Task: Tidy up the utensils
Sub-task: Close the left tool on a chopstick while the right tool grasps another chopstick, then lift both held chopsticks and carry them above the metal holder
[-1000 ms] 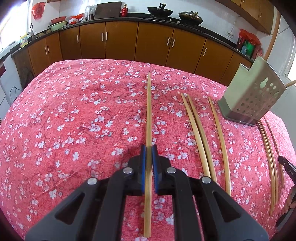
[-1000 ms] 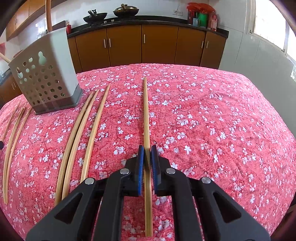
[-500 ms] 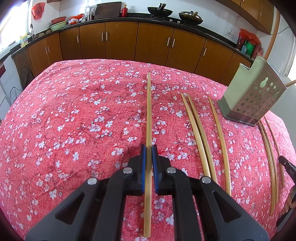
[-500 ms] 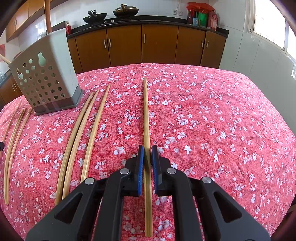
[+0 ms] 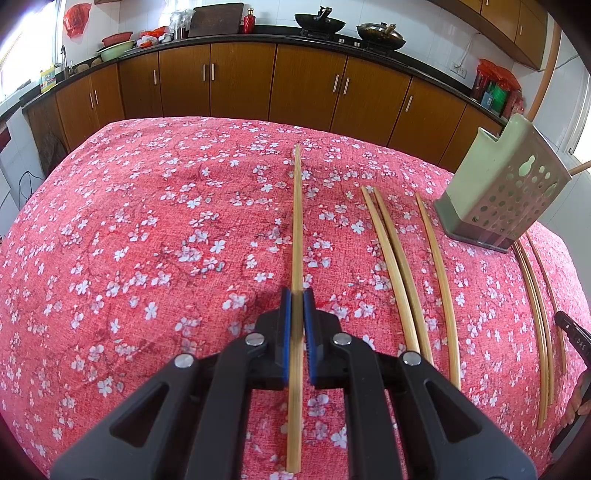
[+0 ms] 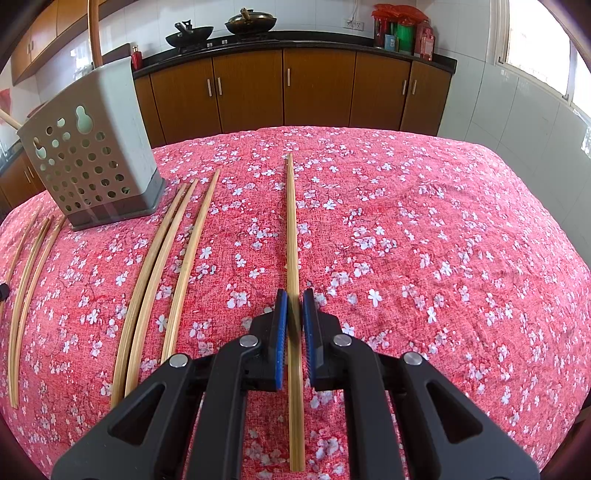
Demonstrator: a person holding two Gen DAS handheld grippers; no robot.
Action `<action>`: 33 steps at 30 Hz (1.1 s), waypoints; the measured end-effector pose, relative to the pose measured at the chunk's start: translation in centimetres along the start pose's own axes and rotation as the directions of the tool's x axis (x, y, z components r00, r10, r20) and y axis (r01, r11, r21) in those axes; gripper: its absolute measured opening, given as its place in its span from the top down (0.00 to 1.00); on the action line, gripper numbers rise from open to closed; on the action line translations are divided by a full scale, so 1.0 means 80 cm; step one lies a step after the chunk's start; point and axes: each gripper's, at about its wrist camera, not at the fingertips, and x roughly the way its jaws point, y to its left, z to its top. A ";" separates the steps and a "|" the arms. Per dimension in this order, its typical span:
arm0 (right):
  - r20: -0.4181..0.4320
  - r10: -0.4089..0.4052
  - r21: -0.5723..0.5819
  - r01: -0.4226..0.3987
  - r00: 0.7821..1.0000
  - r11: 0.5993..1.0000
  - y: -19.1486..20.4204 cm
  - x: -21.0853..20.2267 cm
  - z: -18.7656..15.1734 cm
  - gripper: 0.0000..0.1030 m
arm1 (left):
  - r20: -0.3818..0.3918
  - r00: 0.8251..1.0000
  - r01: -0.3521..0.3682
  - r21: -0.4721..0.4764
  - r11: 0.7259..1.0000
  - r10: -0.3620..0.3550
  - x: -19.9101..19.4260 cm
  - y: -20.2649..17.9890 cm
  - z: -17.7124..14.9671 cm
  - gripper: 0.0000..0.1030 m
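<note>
Left gripper (image 5: 296, 295) pads close against a long bamboo chopstick (image 5: 297, 221) on the red floral tablecloth (image 5: 147, 229). Right gripper (image 6: 294, 295) likewise narrowed on another (image 6: 291, 221). Grey perforated plastic holder (image 6: 88, 158), between the two groups of loose chopsticks, contains wooden sticks (image 6: 94, 33).

Only legible lettering: white "DAS" on black hand-held gripper part (image 5: 576, 341) at frame's 3 o'clock edge in left wrist view; letters partly cut off, rest unreadable. Yellow bottle (image 5: 47, 76) on kitchen counter at 10 o'clock carries label, print too small to read. Red packages (image 6: 402, 31) on counter at 1 o'clock in right wrist view show printed faces, no characters legible. Utensil holder (image 6: 88, 155): cut-out holes only, no text.
</note>
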 end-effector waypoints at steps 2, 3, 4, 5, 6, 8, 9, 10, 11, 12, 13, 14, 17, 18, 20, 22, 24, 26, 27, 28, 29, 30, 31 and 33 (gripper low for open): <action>0.000 0.000 0.000 0.000 1.000 1.000 0.000 0.000 0.000 0.90 | -0.001 1.000 0.001 0.000 1.000 -0.001 0.000 0.000 0.000 0.89; 0.000 0.000 0.000 0.000 1.000 1.000 0.000 0.000 0.000 0.90 | -0.001 1.000 0.001 0.000 1.000 -0.001 0.000 0.000 0.000 0.89; 0.000 0.001 0.001 -0.001 1.000 1.000 0.000 0.000 0.000 0.90 | -0.001 1.000 0.002 -0.001 1.000 -0.002 0.000 0.000 0.000 0.89; 0.000 0.001 0.001 -0.001 1.000 1.000 0.000 0.000 0.000 0.90 | -0.001 1.000 0.001 0.000 1.000 -0.001 0.000 0.000 0.000 0.89; 0.000 0.001 0.001 -0.001 1.000 1.000 0.000 0.000 0.000 0.90 | -0.001 1.000 0.001 0.000 1.000 -0.001 0.000 0.000 0.000 0.89; 0.000 0.001 0.001 -0.001 1.000 1.000 0.000 0.000 0.000 0.90 | -0.001 1.000 0.001 0.000 1.000 -0.001 0.000 0.000 0.000 0.89; 0.000 0.001 0.001 -0.001 1.000 1.000 0.000 0.000 0.000 0.90 | -0.001 1.000 0.002 -0.001 1.000 -0.002 0.000 0.000 0.000 0.89; 0.000 0.001 0.001 -0.001 1.000 1.000 0.000 0.000 0.001 0.90 | -0.001 1.000 0.002 -0.001 1.000 -0.002 0.000 0.000 0.000 0.89; 0.000 0.001 0.001 -0.001 1.000 1.000 0.000 0.000 0.001 0.90 | -0.002 1.000 0.002 -0.001 1.000 -0.002 0.000 0.000 0.000 0.89; 0.000 0.001 0.001 -0.001 1.000 1.000 0.000 0.000 0.001 0.90 | -0.002 1.000 0.002 -0.001 1.000 -0.002 0.000 0.000 0.000 0.89; 0.000 0.001 0.001 -0.001 1.000 1.000 -0.001 0.000 0.001 0.90 | -0.002 1.000 0.002 -0.001 1.000 -0.002 0.000 0.001 0.000 0.89; 0.000 0.001 0.001 -0.001 1.000 1.000 -0.001 0.000 0.001 0.90 | -0.002 1.000 0.002 -0.001 1.000 -0.002 0.000 0.001 0.000 0.89; -0.001 0.001 0.001 -0.001 1.000 1.000 -0.001 0.000 0.001 0.90 | -0.002 1.000 0.003 -0.002 1.000 -0.004 0.000 0.001 0.000 0.89; -0.001 0.001 0.001 -0.001 1.000 1.000 -0.001 0.000 0.001 0.90 | -0.002 1.000 0.004 -0.003 1.000 -0.004 -0.001 0.000 0.001 0.89; -0.001 0.002 0.002 -0.002 1.000 1.000 -0.001 0.000 0.001 0.90 | -0.003 1.000 0.006 -0.005 1.000 -0.006 -0.001 0.000 0.001 0.89; -0.001 0.001 0.002 -0.001 1.000 1.000 -0.002 0.000 0.001 0.90 | -0.003 1.000 0.007 -0.005 1.000 -0.007 -0.001 0.000 0.001 0.89; -0.001 0.002 0.003 -0.002 1.000 1.000 -0.001 0.000 0.001 0.90 | -0.003 1.000 0.007 -0.006 1.000 -0.007 -0.001 0.001 0.001 0.89; -0.001 0.003 0.004 -0.003 1.000 1.000 0.000 0.001 0.001 0.89 | -0.004 1.000 0.008 -0.007 1.000 -0.008 -0.001 0.001 0.001 0.89; -0.001 0.004 0.005 -0.004 1.000 1.000 0.000 0.001 0.001 0.89 | -0.004 1.000 0.009 -0.008 1.000 -0.009 -0.001 0.001 0.001 0.89; -0.001 0.004 0.006 -0.004 1.000 1.000 -0.001 0.001 0.002 0.89 | -0.004 1.000 0.011 -0.008 1.000 -0.011 -0.001 0.001 0.001 0.89; -0.001 0.004 0.007 -0.004 1.000 1.000 0.000 0.001 0.002 0.89 | -0.004 1.000 0.012 -0.009 1.000 -0.012 -0.001 0.000 0.002 0.89; -0.001 0.005 0.007 -0.005 1.000 1.000 -0.001 0.001 0.001 0.89 | -0.004 1.000 0.012 -0.010 1.000 -0.012 -0.001 0.001 0.001 0.89; -0.001 0.005 0.008 -0.005 1.000 1.000 0.001 0.001 0.002 0.89 | -0.004 1.000 0.013 -0.011 1.000 -0.013 -0.001 0.000 0.001 0.89; -0.001 0.006 0.008 -0.006 1.000 1.000 -0.001 0.001 0.002 0.89 | -0.004 1.000 0.014 -0.013 1.000 -0.014 -0.001 0.000 0.001 0.89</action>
